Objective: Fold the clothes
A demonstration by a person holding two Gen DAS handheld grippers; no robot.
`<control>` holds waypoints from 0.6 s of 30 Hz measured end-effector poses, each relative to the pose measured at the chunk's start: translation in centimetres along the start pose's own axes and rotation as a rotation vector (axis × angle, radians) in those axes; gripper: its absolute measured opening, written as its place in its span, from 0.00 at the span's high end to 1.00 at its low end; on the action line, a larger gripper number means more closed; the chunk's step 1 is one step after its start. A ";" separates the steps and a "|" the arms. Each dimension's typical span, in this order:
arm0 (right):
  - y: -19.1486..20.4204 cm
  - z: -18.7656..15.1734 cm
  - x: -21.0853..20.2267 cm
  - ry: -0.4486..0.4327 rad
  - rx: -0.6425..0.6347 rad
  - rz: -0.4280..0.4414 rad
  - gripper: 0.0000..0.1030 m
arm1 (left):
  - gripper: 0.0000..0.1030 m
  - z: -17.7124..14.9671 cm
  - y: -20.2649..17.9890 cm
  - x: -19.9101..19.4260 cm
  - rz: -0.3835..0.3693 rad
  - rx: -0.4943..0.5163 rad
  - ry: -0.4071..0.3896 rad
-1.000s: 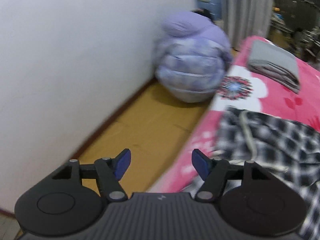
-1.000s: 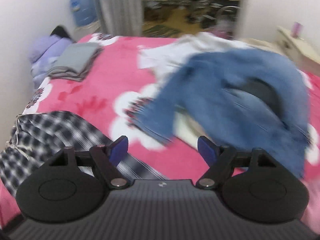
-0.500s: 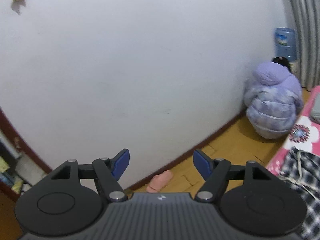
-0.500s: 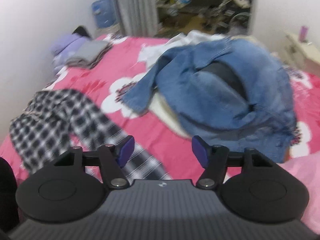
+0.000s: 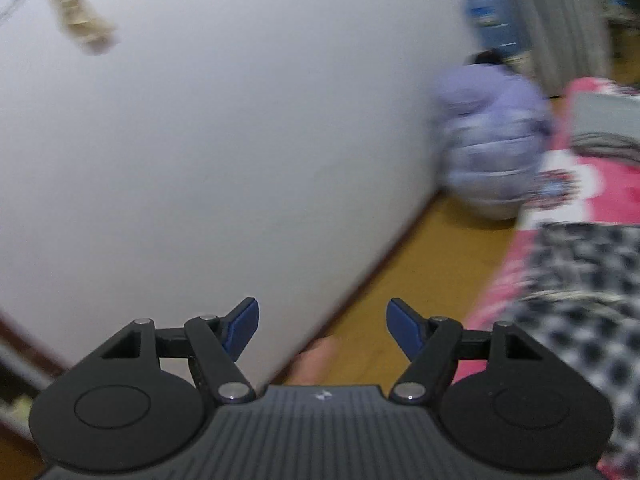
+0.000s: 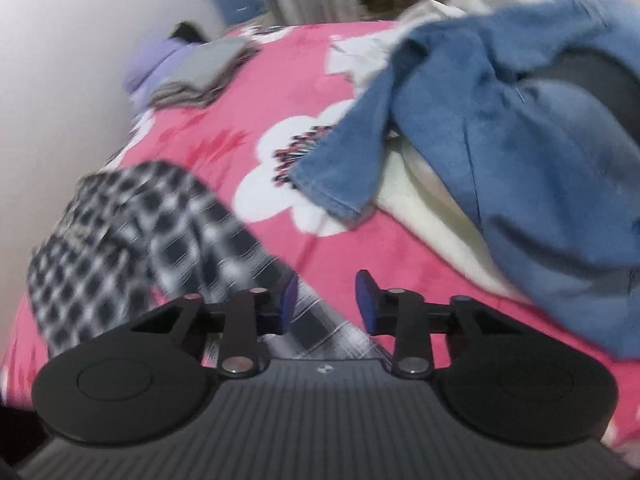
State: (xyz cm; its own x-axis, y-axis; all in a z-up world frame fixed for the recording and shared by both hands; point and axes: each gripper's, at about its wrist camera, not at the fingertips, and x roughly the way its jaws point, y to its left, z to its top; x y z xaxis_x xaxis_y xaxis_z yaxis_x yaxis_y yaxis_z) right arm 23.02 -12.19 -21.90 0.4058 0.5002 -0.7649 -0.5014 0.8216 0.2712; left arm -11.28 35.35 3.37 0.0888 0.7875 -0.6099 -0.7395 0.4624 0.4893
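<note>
Right claw (image 6: pixel 326 300), half-spread and empty, hangs over the checked garment (image 6: pixel 132 232), seemingly reaching to grasp it; left claw (image 5: pixel 322 330) spread.

One bed (image 6: pixel 280 92) carries the clothes. On it lie one black-and-white checked garment (image 6: pixel 132 224), one blue denim jacket (image 6: pixel 520 152), one cream cloth (image 6: pixel 424 200) under the denim, one white garment (image 6: pixel 360 52) behind it, and one folded grey stack (image 6: pixel 204 68). Beside the bed stand one lilac puffer jacket (image 5: pixel 492 136) and one blue water bottle (image 5: pixel 490 20). Two claws show, one left claw (image 5: pixel 322 330) and one right claw (image 6: pixel 326 306).
</note>
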 end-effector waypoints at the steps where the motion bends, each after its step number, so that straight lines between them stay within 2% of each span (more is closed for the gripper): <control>1: -0.4 -0.4 0.1 -0.019 0.036 -0.018 0.74 | 0.30 0.5 -2.1 0.9 -0.061 0.007 -0.019; 2: -0.9 -1.0 0.0 -0.038 0.065 -0.040 0.74 | 0.30 1.1 -5.0 2.0 -0.140 0.025 -0.043; 6: -5.1 -3.9 0.7 -0.088 0.199 -0.298 0.75 | 0.31 2.1 -15.8 4.7 -0.413 0.105 -0.093; 8: -8.8 -4.5 1.6 -0.110 0.328 -0.428 0.76 | 0.31 2.6 -20.9 5.6 -0.537 0.160 -0.104; 10: -12.7 -3.8 2.8 -0.126 0.414 -0.490 0.76 | 0.31 2.3 -25.0 5.5 -0.654 0.207 -0.103; 14: -16.3 0.2 4.3 -0.079 0.421 -0.481 0.76 | 0.31 -0.2 -29.4 5.6 -0.777 0.279 -0.112; 18: -19.9 4.1 5.8 -0.031 0.428 -0.472 0.77 | 0.31 -2.0 -29.8 6.1 -0.780 0.322 -0.146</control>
State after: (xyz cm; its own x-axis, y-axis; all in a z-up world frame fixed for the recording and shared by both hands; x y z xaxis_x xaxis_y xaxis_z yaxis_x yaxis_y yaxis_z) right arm 38.49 -24.47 -29.33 0.5335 0.0603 -0.8436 0.0841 0.9887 0.1239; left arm 9.97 25.55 -16.18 0.5946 0.2298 -0.7705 -0.2070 0.9697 0.1294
